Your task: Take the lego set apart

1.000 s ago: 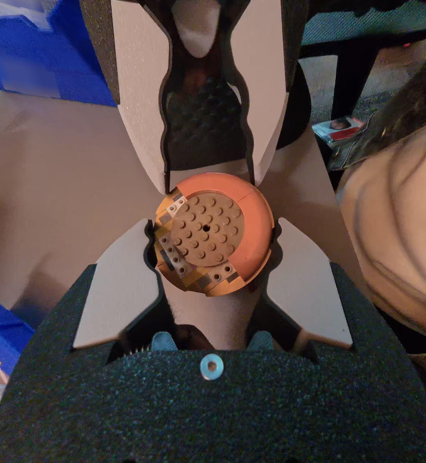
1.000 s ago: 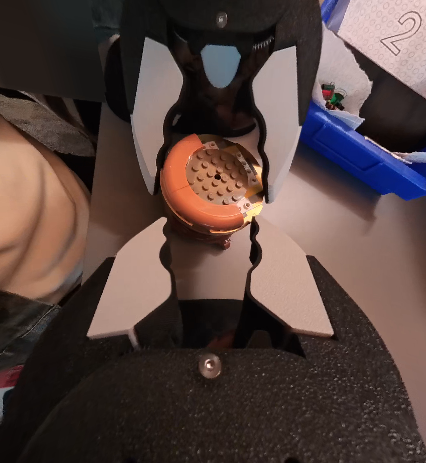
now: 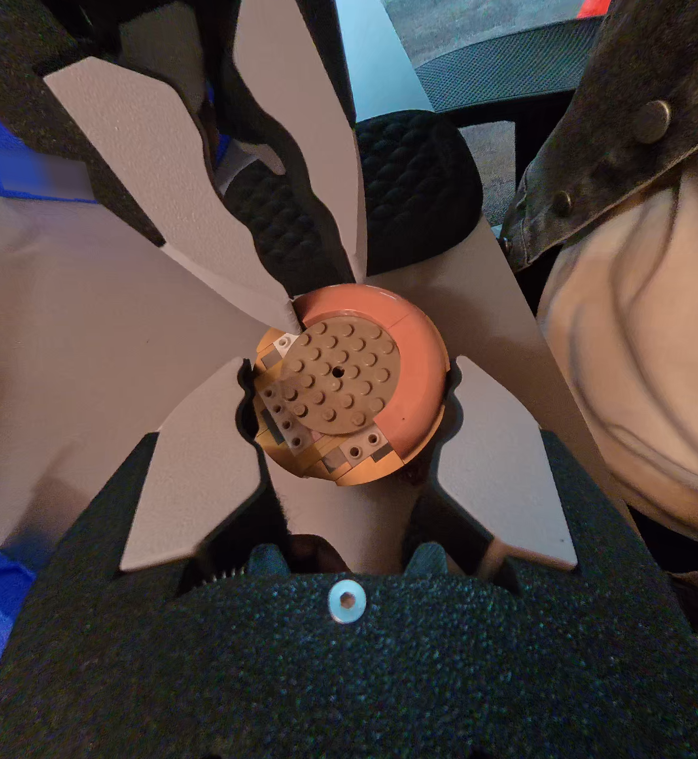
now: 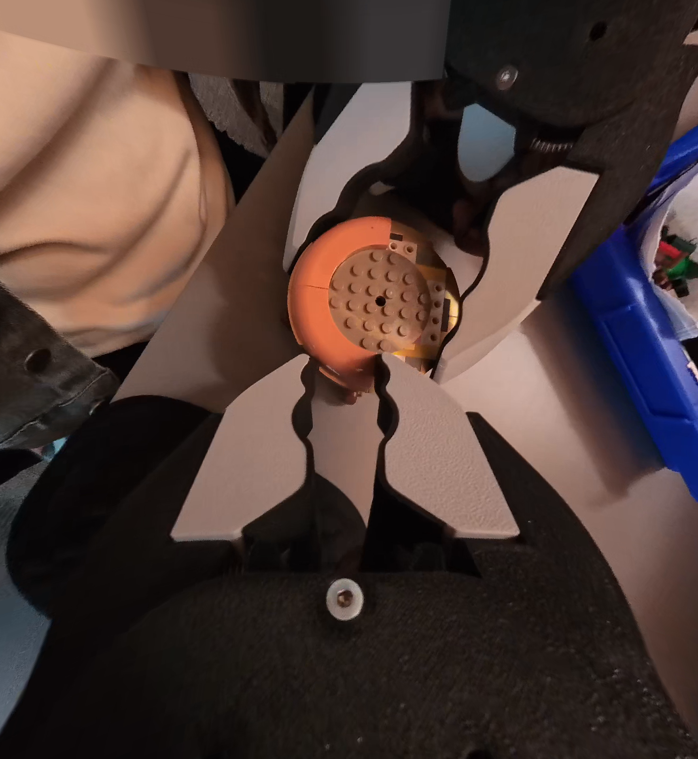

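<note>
Lego set: round build on the grey table; tan studded disc on top, orange curved rim on 1 side, tan and grey plates exposed on the other.
Left gripper: 2 fingers clamped on opposite sides of the set, holding it.
Right gripper: 2 fingertips pinched on the edge of the orange rim; in the left wrist view 1 tip touches the rim top where it meets the disc.
Blue bin: on the table, just beside the left gripper's far finger; holds white paper and small red and green pieces.
Black chair: at the table edge, behind the right gripper.
Person: beige top and dark jacket, close to the table edge beside the set.
Obstruction: each gripper hides part of the set's side from the other camera.
Change from 1 s ago: the right gripper was spread either side of the set; it has narrowed, tilted, and now bites the rim. Left grip unchanged.
</note>
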Motion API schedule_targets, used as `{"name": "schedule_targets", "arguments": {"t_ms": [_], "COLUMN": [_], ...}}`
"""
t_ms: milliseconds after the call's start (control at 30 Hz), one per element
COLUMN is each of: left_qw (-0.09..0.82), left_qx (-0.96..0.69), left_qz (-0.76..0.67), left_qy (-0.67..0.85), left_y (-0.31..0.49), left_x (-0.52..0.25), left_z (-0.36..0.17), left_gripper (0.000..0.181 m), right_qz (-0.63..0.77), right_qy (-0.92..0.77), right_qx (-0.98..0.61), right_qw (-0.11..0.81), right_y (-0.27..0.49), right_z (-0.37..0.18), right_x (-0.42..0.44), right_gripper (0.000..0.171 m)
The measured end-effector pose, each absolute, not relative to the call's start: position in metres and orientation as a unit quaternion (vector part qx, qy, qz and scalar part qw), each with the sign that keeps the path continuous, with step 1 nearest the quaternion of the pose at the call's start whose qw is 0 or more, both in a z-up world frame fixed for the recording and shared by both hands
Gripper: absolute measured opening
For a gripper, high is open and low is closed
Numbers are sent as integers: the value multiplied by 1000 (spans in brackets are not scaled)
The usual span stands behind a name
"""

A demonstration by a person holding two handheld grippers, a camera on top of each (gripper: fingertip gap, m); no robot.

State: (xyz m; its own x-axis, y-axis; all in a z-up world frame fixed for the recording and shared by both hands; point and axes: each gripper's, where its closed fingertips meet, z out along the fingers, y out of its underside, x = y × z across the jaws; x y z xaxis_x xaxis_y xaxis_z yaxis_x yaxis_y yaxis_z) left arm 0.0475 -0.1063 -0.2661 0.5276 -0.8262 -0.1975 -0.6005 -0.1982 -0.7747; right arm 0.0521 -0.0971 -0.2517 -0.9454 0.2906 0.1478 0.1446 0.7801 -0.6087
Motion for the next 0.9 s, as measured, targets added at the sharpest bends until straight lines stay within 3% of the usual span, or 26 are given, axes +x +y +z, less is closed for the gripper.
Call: {"name": "schedule_targets", "arguments": {"t_ms": [233, 600, 900], "left_qw": [442, 467, 470], "left_qx": [-750, -742, -742], "left_qz": [-150, -161, -169], "left_qy": [468, 454, 447], "left_y": [-107, -108, -108], "left_x": [49, 48, 47], "left_z": [-265, -264, -264], "left_gripper": [89, 89, 89], "right_qz": [371, 510, 506], "right_qy": [-881, -780, -771], "right_qx": [-180, -285, -288], "right_qw": [232, 225, 259], "right_y": [-97, -90, -89], "right_z": [-250, -245, -243], "right_x": [53, 53, 52], "right_gripper": [30, 26, 26]}}
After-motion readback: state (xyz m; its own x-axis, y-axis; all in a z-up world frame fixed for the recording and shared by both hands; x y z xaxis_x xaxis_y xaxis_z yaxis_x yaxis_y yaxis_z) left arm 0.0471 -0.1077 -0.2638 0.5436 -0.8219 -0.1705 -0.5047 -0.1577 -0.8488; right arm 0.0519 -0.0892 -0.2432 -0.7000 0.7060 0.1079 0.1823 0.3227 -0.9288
